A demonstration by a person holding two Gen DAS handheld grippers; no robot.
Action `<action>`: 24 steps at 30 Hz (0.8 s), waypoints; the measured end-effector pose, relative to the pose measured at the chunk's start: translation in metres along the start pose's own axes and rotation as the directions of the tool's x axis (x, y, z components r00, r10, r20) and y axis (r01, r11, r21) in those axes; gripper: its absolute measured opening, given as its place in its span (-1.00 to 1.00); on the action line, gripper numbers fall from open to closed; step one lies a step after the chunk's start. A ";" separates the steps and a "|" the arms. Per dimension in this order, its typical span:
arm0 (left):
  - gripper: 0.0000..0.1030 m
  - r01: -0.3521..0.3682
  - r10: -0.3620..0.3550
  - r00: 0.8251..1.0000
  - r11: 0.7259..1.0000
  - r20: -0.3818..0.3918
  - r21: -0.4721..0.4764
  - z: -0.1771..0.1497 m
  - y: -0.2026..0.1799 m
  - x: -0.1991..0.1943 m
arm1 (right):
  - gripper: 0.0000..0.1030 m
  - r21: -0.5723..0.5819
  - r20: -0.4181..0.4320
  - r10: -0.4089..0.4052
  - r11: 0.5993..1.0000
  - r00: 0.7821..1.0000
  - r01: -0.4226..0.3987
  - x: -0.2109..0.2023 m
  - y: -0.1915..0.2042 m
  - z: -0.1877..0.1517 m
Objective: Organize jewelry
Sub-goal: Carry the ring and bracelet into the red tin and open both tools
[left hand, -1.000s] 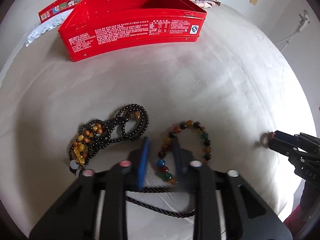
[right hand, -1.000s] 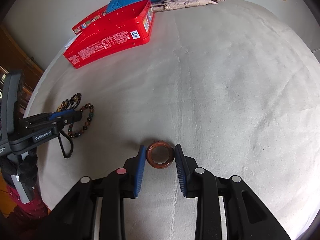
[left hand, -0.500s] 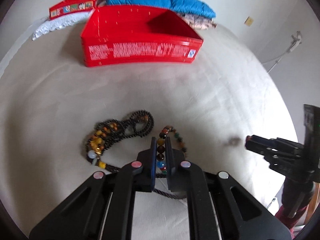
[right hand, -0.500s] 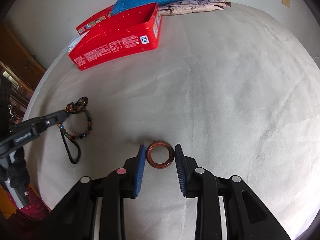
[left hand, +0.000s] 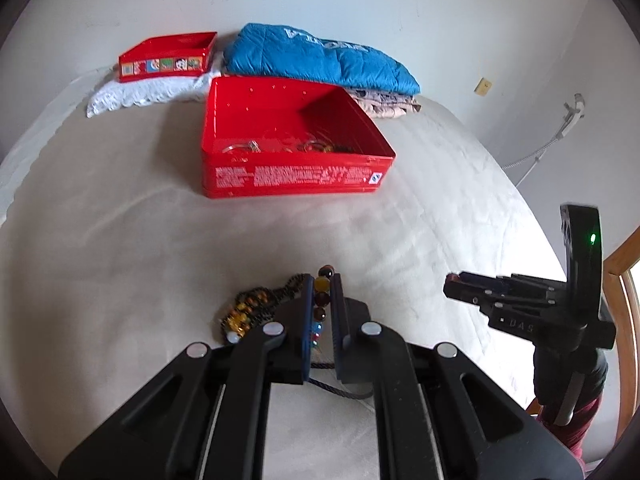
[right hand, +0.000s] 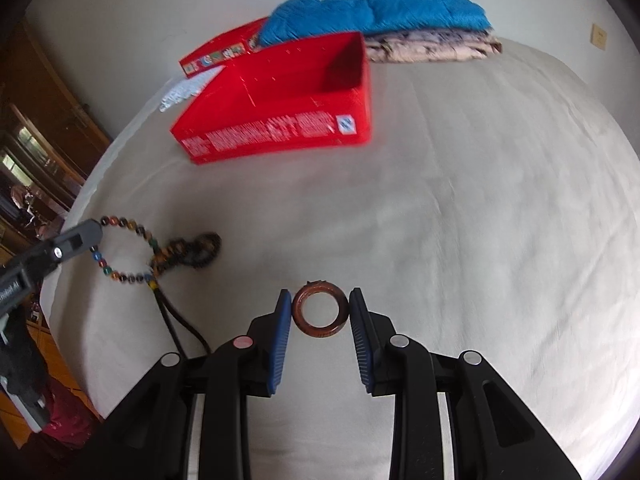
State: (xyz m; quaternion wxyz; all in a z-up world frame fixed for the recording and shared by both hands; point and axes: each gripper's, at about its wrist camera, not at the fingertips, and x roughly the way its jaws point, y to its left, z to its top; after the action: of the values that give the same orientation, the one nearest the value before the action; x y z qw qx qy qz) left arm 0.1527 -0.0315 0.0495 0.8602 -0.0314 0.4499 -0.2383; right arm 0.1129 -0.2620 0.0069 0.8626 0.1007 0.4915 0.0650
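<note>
Left gripper (left hand: 321, 316) clamps the bead bracelet (left hand: 320, 300); right gripper (right hand: 320, 314) grips the brown ring (right hand: 320, 311).

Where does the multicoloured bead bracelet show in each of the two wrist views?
Left wrist view: the multicoloured bead bracelet sits bottom centre, pinched between the left gripper pads.
Right wrist view: the same bracelet hangs at the left edge as a loop from that gripper's tip.
Shared landmark: the big red tin, beyond it in both.

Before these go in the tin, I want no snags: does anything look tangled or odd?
Yes. The multicoloured bead bracelet in the left gripper is caught with the dark bead strand and a dark cord that trails below it.
</note>
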 end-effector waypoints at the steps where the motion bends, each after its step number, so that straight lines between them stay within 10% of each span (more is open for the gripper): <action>1: -0.88 -0.003 0.003 1.000 1.000 0.004 0.001 0.001 0.001 -0.002 | -0.42 -0.002 0.009 0.007 1.000 1.000 -0.007 -0.002 0.003 0.005; 24: -0.88 -0.062 0.066 0.982 0.998 0.176 -0.027 0.128 0.022 0.012 | -0.43 0.023 0.191 0.006 1.000 0.981 -0.011 0.016 0.029 0.160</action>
State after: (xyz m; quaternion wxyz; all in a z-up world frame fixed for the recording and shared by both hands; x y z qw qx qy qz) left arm 0.2675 -0.0379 0.1106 0.9035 -0.0472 0.3750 -0.2020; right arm 0.2585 -0.2480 0.0799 0.9043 0.1188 0.4066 0.0529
